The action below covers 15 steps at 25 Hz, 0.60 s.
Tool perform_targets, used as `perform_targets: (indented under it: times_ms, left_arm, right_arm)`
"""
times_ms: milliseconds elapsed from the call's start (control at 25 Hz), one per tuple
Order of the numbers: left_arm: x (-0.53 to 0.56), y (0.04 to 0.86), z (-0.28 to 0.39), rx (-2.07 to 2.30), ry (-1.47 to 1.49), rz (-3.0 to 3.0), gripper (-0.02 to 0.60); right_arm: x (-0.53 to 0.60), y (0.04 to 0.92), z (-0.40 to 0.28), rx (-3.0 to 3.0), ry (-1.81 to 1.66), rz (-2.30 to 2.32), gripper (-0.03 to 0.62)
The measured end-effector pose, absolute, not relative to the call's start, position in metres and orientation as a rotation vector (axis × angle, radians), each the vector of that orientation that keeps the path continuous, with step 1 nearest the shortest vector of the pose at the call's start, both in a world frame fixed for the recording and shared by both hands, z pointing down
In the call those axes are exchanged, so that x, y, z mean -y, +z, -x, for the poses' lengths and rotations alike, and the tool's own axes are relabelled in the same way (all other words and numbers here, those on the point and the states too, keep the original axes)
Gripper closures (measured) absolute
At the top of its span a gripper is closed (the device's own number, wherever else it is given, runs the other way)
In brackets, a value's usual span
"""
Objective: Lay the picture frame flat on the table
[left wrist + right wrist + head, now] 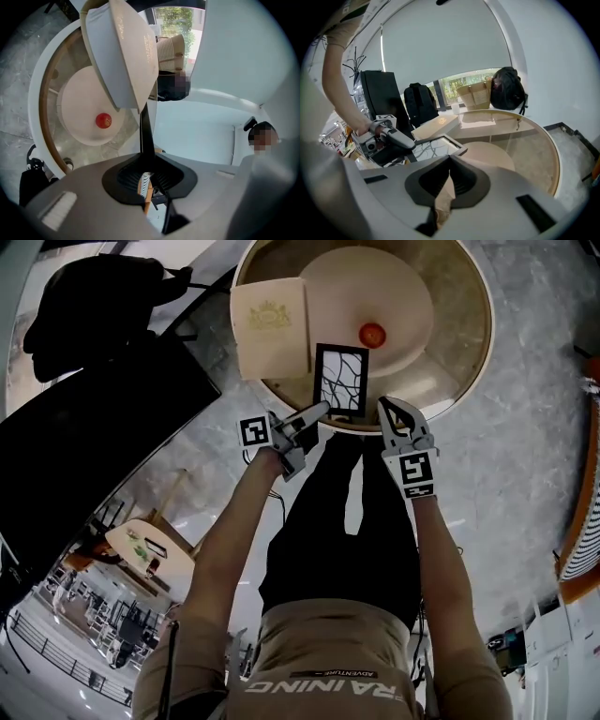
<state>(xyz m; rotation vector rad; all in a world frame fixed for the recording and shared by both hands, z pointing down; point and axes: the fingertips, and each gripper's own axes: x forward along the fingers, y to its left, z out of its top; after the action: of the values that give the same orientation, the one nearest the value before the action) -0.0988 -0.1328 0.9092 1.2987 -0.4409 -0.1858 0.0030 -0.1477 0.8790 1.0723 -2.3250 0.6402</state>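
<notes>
The head view looks steeply down from above the person onto the round glass table (pixel 464 324). The left gripper view sits tight against the picture frame (pixel 142 129), edge-on, facing across the table. The right gripper view faces across it from farther back, and all three share the frame, cream box (pixel 270 326) and tabletop.

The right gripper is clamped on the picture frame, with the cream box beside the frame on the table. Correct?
No: the left gripper is clamped on the picture frame; the left gripper view shows its black edge between the jaws. The cream box does lie beside it.
</notes>
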Motion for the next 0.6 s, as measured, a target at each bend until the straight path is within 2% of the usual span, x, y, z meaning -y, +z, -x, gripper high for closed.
perform_targets:
  times_ms: [440, 600]
  left_arm:
    - [0.136, 0.935, 0.11, 0.586, -0.054, -1.356, 0.503]
    - [0.137, 0.936, 0.114, 0.68, -0.012, -1.388, 0.457]
  right_arm:
    - [0.153, 0.906, 0.005, 2.256, 0.821, -1.091, 0.585]
    - [0.149, 0.906, 0.009, 2.263, 0.827, -1.066, 0.585]
